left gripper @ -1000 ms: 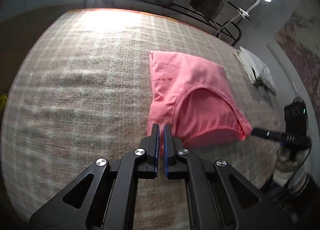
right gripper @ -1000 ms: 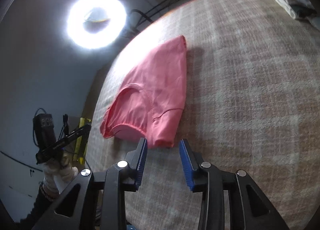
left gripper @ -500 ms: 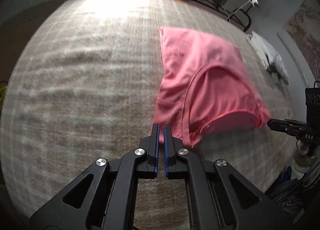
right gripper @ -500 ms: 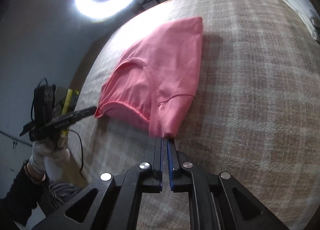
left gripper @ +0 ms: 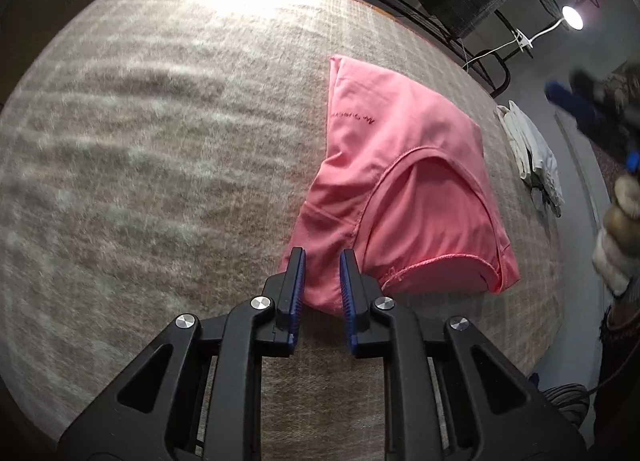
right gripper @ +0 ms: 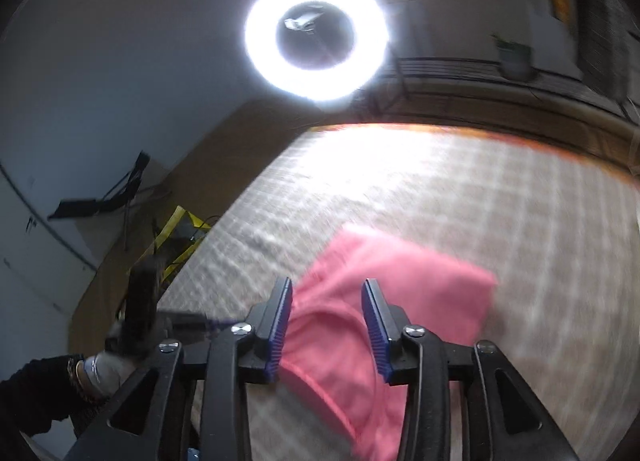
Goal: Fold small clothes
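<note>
Where the woven, checked cloth covers the bench (left gripper: 168,149), a soft pink garment (left gripper: 404,181) lies folded, seams curving. The left gripper (left gripper: 322,277) tilts down at its near corner, fingers opening, released. The right gripper (right gripper: 326,313) hovers above, fingers opening, empty. The garment's small print is unreadable.
</note>
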`<state>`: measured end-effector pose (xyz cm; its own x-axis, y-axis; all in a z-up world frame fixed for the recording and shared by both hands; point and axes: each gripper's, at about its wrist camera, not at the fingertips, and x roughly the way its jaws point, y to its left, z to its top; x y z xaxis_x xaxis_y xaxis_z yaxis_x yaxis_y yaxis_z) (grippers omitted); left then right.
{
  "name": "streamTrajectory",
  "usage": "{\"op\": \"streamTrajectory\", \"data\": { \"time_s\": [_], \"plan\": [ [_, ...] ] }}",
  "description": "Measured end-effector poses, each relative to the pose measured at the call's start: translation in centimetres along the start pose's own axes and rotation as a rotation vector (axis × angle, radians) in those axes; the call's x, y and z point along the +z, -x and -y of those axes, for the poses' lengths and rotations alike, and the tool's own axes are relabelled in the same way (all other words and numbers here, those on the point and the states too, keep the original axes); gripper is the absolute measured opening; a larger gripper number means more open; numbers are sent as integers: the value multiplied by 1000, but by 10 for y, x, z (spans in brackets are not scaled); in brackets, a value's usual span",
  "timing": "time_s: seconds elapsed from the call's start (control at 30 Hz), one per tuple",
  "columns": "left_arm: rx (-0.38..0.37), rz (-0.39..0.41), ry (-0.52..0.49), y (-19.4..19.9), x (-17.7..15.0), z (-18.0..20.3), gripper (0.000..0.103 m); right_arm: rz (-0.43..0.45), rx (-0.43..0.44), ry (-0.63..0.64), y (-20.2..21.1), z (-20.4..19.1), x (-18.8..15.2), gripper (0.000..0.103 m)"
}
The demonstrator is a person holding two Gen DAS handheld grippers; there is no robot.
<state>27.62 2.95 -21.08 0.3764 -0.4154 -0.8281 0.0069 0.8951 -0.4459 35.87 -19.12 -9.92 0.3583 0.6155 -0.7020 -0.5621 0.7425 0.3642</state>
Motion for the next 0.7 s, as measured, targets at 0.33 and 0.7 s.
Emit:
{"op": "streamTrajectory", "data": {
  "time_s": [0.33,0.7],
  "plan": [
    [-18,-10,-11,-4,-13,0,15,-204,23,16,-129,22,68,52],
    [-4,-13,-73,-8,-20,11,15,-350,21,-7,-210,41,58,40]
  ]
}}
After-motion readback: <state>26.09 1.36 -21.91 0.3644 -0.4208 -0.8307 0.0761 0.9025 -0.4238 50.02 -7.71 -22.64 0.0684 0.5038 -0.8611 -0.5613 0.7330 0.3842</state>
